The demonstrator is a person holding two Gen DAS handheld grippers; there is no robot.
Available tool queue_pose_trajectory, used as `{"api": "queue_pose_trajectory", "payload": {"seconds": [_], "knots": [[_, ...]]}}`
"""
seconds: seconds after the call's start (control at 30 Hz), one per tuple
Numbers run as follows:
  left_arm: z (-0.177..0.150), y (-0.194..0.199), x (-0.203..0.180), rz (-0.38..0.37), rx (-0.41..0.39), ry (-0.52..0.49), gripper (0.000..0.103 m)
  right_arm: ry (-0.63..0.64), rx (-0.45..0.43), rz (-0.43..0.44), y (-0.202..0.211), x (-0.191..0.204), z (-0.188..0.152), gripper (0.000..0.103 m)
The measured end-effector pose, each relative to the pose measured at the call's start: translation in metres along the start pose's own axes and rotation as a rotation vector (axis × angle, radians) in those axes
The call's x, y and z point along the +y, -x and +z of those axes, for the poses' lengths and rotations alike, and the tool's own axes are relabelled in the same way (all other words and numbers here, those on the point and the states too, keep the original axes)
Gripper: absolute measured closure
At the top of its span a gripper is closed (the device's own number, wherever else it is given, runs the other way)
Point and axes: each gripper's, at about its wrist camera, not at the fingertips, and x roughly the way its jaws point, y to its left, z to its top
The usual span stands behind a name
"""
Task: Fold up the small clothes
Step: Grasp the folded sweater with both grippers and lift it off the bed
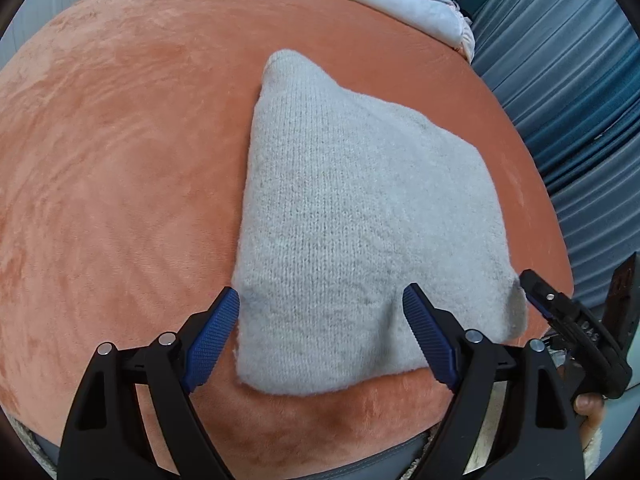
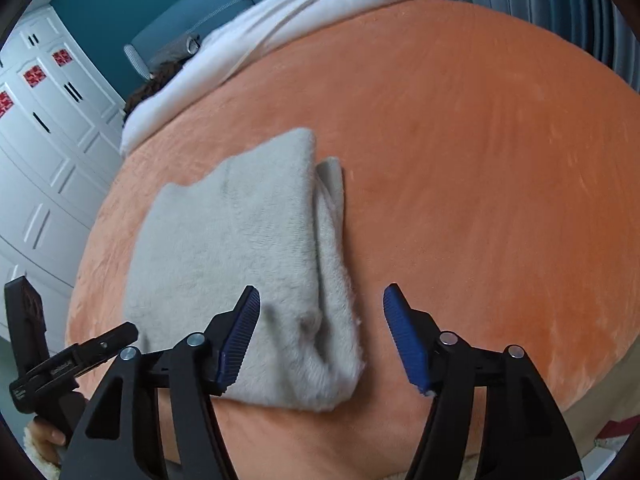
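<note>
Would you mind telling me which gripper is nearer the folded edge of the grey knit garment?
Right. The right gripper straddles the grey knit garment's folded edge, jaws open; the left gripper sits open over the opposite side.

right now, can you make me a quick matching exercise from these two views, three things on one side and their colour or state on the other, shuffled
Things:
1. knit garment
2. blanket
3. left gripper

Descriptions:
A. orange, plush, spread under everything
B. jaws open, nothing pinched
C. pale grey, lying folded

Pairs: 1-C, 2-A, 3-B
</note>
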Motion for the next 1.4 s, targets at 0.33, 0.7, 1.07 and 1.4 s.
{"api": "queue_pose_trajectory", "payload": {"seconds": [0.33,0.7,1.07,1.4], "knots": [[0.009,-0.041,-0.004,0.041,0.068,-0.015,0.007,-0.101,0.132,0.138,-0.069,0.006,0.002,0.03],[0.018,-0.033,-0.014,-0.033,0.104,-0.03,0.048,-0.115,0.088,0.176,-0.073,0.022,0.028,0.068],[-0.061,0.006,-0.016,-0.092,0.239,-0.124,0.042,-0.061,0.162,0.119,-0.01,0.005,-0.042,0.06],[-0.057,-0.017,-0.026,-0.022,0.2,-0.086,0.013,-0.178,0.141,0.158,-0.029,-0.006,-0.043,0.035]]}}
